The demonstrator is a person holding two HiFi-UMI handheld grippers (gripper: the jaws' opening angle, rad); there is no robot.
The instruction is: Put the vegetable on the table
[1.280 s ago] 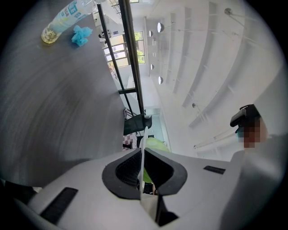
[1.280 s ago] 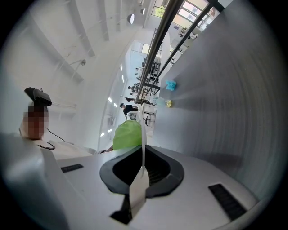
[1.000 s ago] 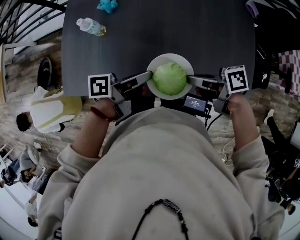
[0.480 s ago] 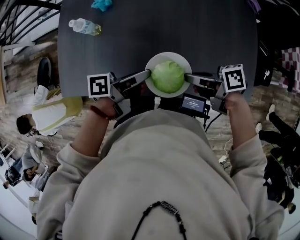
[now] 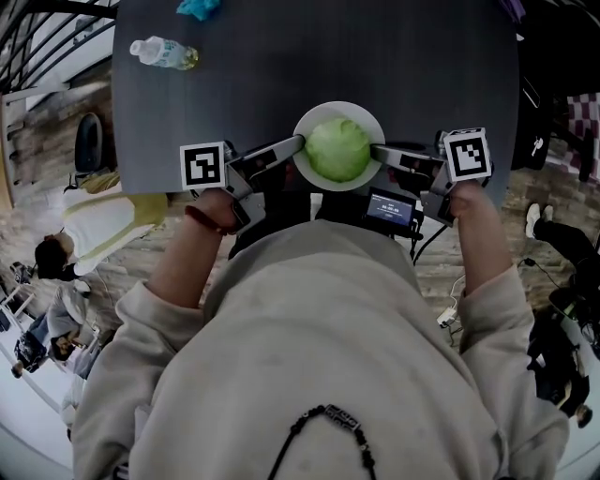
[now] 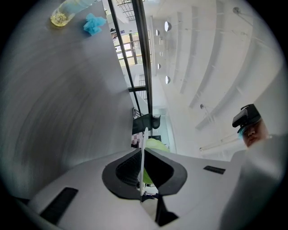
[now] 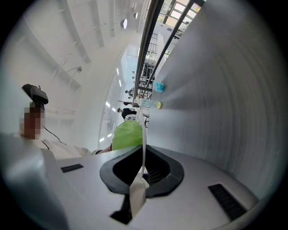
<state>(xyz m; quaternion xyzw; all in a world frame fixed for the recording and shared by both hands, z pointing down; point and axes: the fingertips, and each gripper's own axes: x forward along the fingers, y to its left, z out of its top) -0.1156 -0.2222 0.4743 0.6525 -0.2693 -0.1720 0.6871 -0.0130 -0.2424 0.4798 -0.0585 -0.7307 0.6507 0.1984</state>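
A: How many vegetables are there?
B: One round green vegetable (image 5: 338,150), and one white plate (image 5: 323,111).
A: What else?
B: One dark surface (image 5: 309,56), one plastic bottle (image 5: 164,52), one crumpled blue rag (image 5: 197,7).
A: And the tools?
B: Two: the left hand-held gripper (image 5: 298,142) and the right hand-held gripper (image 5: 377,150). Marker cubes, also two: left cube (image 5: 203,166), right cube (image 5: 467,155).

Beyond the left gripper (image 5: 298,143), the teal thing (image 5: 197,7) is cut by the head view's top edge. Whether the plate (image 5: 339,106) between both grippers rests on the table (image 5: 422,66) cannot be told. The screen (image 5: 391,207) beside the right gripper (image 5: 377,150) is too small to read.
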